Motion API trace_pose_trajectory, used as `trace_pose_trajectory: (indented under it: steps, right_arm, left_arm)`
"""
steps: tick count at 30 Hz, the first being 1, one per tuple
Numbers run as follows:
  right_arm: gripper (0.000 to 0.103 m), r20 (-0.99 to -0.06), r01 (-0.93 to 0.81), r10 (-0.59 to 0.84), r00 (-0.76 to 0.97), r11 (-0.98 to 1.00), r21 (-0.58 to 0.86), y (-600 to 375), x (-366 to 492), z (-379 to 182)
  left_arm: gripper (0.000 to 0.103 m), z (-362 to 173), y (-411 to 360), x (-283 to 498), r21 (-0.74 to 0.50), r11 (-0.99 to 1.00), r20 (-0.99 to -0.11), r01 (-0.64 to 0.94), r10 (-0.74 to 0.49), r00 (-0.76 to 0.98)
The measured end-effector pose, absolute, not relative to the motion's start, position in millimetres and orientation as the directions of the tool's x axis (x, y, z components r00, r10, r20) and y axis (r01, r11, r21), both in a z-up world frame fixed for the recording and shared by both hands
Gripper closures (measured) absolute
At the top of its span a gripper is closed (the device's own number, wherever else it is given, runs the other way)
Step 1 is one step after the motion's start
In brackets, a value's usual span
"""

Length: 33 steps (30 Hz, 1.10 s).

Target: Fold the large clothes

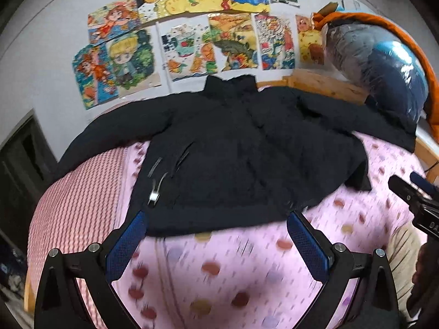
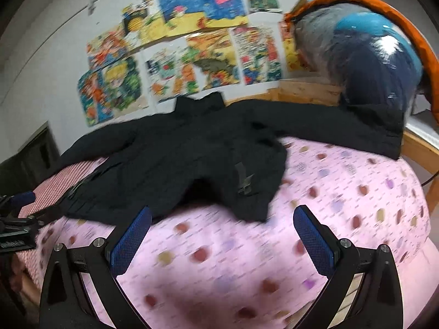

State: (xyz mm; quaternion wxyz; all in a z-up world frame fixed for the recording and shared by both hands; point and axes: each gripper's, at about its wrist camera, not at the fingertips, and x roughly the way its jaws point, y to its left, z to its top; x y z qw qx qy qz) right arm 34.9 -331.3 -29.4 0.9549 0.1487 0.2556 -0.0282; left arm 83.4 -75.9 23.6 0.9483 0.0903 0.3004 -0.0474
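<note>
There, both empty and spread wide, the left hand-held gripper [image 1: 216,235] and right hand-held gripper [image 2: 222,233] hovered above the bed [image 1: 247,274], the black jacket [image 1: 233,150] spread flat just beyond their fingertips.

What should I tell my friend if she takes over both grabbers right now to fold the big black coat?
Left hand-held gripper: open, empty, at the hem of the puffy black jacket.
Right hand-held gripper: open, empty, also near the hem.
The jacket lies spread flat on the pink dotted bedsheet, collar toward the wall, both sleeves stretched out sideways.
Done: jacket laid out.
Left: all folds, probably sleeves in first, then the body.
</note>
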Motion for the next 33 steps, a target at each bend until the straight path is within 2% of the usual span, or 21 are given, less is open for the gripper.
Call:
trace_pose_trajectory:
  steps: [3, 7, 10, 13, 18, 22, 27, 33]
  right_arm:
    - [0.001, -0.508, 0.23, -0.063, 0.859, 0.934, 0.273, -372, 47, -33]
    - [0.001, -0.535, 0.446, -0.224, 0.814, 0.832, 0.33, -442, 57, -45]
    - [0.001, -0.535, 0.564, -0.325, 0.78, 0.737, 0.373, -488, 62, -57]
    - [0.001, -0.533, 0.636, -0.415, 0.737, 0.694, 0.338, -518, 75, -64]
    - [0.001, -0.546, 0.669, -0.457, 0.702, 0.687, 0.286, -545, 120, -76]
    - [0.001, -0.605, 0.694, -0.417, 0.678, 0.635, 0.34, -569, 138, -90]
    - [0.001, -0.566, 0.672, -0.393, 0.725, 0.586, 0.453, -590, 148, -111]
    - [0.002, -0.529, 0.639, -0.379, 0.759, 0.592, 0.492, -597, 162, -124]
  left_arm:
    - [0.0, 39, -88, 103, 0.153, 0.964, -0.582, 0.218, -0.09, 0.808]
    - [0.0, 57, -116, 144, 0.199, 0.927, -0.59, 0.319, -0.146, 0.794]
    - [0.0, 66, -133, 181, 0.183, 0.913, -0.585, 0.364, -0.196, 0.787]
    - [0.0, 72, -149, 225, 0.164, 0.913, -0.587, 0.373, -0.214, 0.781]
    - [0.0, 75, -184, 310, 0.147, 0.909, -0.579, 0.391, -0.241, 0.779]
    - [0.0, 56, -212, 379, 0.105, 0.904, -0.607, 0.414, -0.271, 0.747]
    - [0.0, 11, -249, 442, 0.087, 0.9, -0.647, 0.426, -0.274, 0.711]
    - [0.0, -31, -293, 506, 0.028, 0.893, -0.699, 0.449, -0.304, 0.647]
